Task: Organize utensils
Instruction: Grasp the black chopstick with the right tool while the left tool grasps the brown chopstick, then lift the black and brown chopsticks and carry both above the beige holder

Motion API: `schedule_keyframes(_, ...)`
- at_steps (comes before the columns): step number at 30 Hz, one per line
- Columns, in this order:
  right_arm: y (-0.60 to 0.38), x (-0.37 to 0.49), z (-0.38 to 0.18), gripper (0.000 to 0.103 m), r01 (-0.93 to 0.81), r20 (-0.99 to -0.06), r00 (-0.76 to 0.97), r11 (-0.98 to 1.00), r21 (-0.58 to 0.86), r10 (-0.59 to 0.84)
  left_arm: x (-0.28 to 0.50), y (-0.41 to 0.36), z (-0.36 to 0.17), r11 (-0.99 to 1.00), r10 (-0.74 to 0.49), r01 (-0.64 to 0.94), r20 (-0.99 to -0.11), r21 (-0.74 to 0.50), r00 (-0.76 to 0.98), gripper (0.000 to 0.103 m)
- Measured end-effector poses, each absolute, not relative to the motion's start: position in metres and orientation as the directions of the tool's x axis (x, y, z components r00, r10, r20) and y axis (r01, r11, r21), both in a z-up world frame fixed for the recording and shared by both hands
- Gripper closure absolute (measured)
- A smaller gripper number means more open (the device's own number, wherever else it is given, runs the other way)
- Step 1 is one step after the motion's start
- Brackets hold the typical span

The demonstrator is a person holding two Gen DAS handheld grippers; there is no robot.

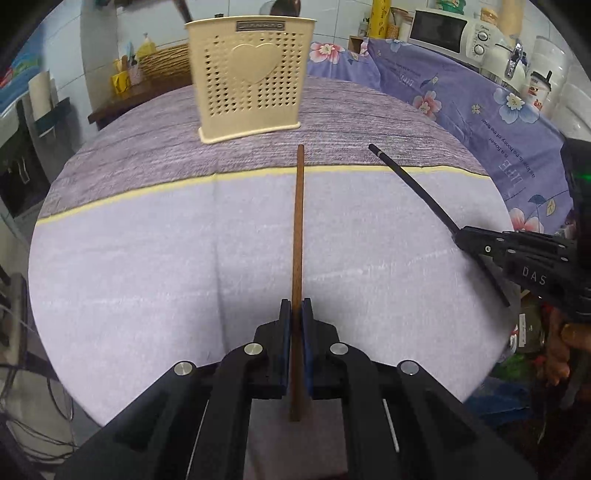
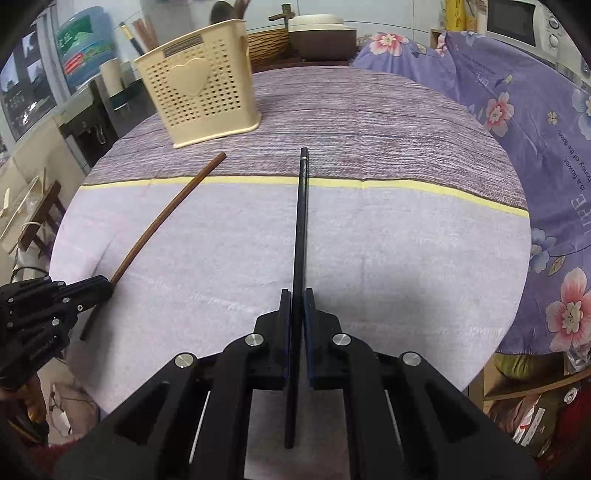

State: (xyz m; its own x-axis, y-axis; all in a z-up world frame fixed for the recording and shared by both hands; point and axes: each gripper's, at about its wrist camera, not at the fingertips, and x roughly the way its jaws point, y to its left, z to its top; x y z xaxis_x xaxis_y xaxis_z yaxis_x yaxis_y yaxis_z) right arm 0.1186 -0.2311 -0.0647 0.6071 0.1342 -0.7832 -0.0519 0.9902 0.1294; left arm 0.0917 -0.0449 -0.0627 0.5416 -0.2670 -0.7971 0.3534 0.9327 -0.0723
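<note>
My left gripper (image 1: 295, 308) is shut on a brown wooden chopstick (image 1: 298, 236), which points straight ahead above the table. My right gripper (image 2: 296, 299) is shut on a black chopstick (image 2: 301, 221) that also points forward. Each gripper shows in the other's view: the right gripper (image 1: 461, 236) with the black chopstick (image 1: 413, 184) at the right, the left gripper (image 2: 107, 288) with the brown chopstick (image 2: 166, 218) at the lower left. A cream perforated utensil holder (image 1: 249, 77) with a heart on its front stands upright at the table's far side; the utensil holder (image 2: 203, 85) holds several utensils.
The round table (image 1: 147, 258) wears a lilac and purple striped cloth with a yellow line across it. A floral purple cloth (image 1: 480, 110) covers furniture at the right, with a white microwave (image 1: 443, 29) behind it. A woven basket (image 1: 166, 61) sits at the back left.
</note>
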Motion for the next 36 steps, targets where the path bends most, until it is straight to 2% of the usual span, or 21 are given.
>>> schedule_keyframes(1, -0.230, 0.118, -0.064, 0.090, -0.054, -0.781, 0.609, 0.989, 0.135, 0.140, 0.091, -0.043, -0.063, 0.934, -0.269, 0.348, -0.796, -0.079, 0.542, 0.096)
schedule_keyframes(2, -0.231, 0.118, -0.064, 0.082, -0.058, -0.779, 0.608, 0.987, 0.148, 0.152, 0.093, -0.044, -0.062, 0.935, -0.273, 0.345, -0.797, -0.086, 0.539, 0.095)
schedule_keyframes(3, -0.231, 0.120, -0.064, 0.067, -0.062, -0.777, 0.608, 0.985, 0.162, 0.166, 0.097, -0.044, -0.062, 0.934, -0.277, 0.343, -0.798, -0.095, 0.535, 0.089)
schedule_keyframes(5, -0.232, 0.126, -0.058, 0.051, -0.065, -0.764, 0.620, 0.982, 0.177, 0.179, 0.106, -0.046, -0.056, 0.938, -0.277, 0.332, -0.789, -0.098, 0.548, 0.060)
schedule_keyframes(7, -0.231, 0.136, -0.049, 0.051, -0.073, -0.751, 0.642, 0.987, 0.140, 0.154, 0.114, -0.046, -0.046, 0.935, -0.289, 0.343, -0.760, -0.093, 0.582, 0.055)
schedule_keyframes(11, -0.234, 0.166, -0.042, 0.051, -0.077, -0.751, 0.646, 0.990, 0.118, 0.140, 0.139, -0.061, -0.039, 0.921, -0.305, 0.383, -0.751, -0.076, 0.585, 0.055)
schedule_keyframes(17, -0.237, 0.214, -0.054, 0.057, -0.063, -0.786, 0.606, 0.993, 0.104, 0.121, 0.185, -0.088, -0.056, 0.913, -0.286, 0.405, -0.789, -0.051, 0.544, 0.059)
schedule_keyframes(21, -0.234, 0.227, -0.061, 0.065, -0.046, -0.800, 0.594, 0.996, 0.072, 0.085, 0.200, -0.099, -0.063, 0.916, -0.247, 0.402, -0.797, -0.006, 0.551, 0.063)
schedule_keyframes(24, -0.229, 0.231, -0.061, 0.069, -0.041, -0.806, 0.589, 0.998, 0.042, 0.059, 0.209, -0.103, -0.063, 0.917, -0.230, 0.398, -0.801, 0.011, 0.552, 0.072)
schedule_keyframes(26, -0.225, 0.234, -0.061, 0.071, -0.040, -0.807, 0.590, 0.999, 0.018, 0.038, 0.213, -0.106, -0.062, 0.918, -0.214, 0.395, -0.804, 0.028, 0.555, 0.083)
schedule_keyframes(29, -0.221, 0.238, -0.060, 0.082, -0.034, -0.807, 0.589, 0.999, 0.020, 0.037, 0.216, -0.109, -0.062, 0.916, -0.207, 0.400, -0.808, 0.038, 0.551, 0.094)
schedule_keyframes(32, -0.216, 0.239, -0.060, 0.093, -0.044, -0.804, 0.593, 0.999, 0.018, 0.041, 0.218, -0.109, -0.062, 0.918, -0.203, 0.394, -0.811, 0.037, 0.549, 0.095)
schedule_keyframes(36, -0.215, 0.236, -0.061, 0.094, -0.056, -0.792, 0.608, 0.998, 0.029, 0.057, 0.217, -0.110, -0.061, 0.918, -0.200, 0.393, -0.806, 0.045, 0.557, 0.095)
